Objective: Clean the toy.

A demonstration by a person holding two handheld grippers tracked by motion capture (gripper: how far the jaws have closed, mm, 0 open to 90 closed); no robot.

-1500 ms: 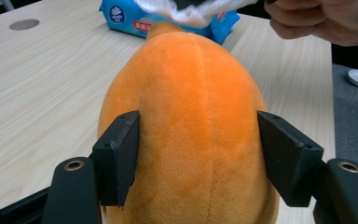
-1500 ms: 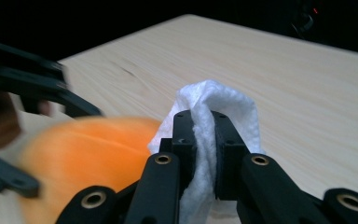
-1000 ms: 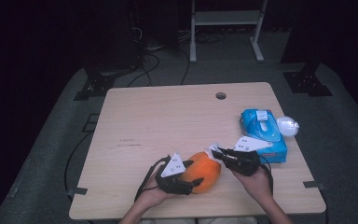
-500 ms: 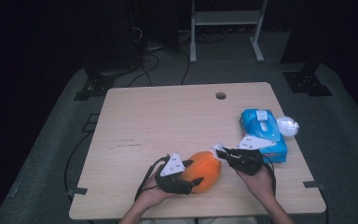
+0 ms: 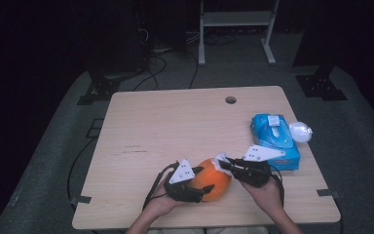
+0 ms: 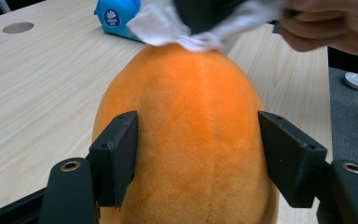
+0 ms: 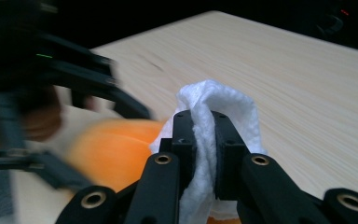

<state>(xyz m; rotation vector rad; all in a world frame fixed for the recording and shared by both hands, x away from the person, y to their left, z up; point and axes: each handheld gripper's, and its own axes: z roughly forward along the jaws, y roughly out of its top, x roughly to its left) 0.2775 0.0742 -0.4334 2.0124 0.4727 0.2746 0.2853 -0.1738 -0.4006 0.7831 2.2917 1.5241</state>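
Both forearms come in from the bottom edge of the high view, close together at the near side of the counter.

L tongs (image 5: 205, 187): held low, pointing right toward the other hand, grey plate on top, cable looping back by the wrist. Jaws part-open, one pad each side of the orange plush (image 6: 191, 140), clamped on its flanks. L hand (image 5: 163, 202) wraps the body from behind.

R tongs (image 5: 224, 163): pointing left, tips at the plush's top. Jaws pinched tight on a white wipe (image 7: 214, 135). R hand (image 5: 268, 192) grips the rear, wrist angled inward.
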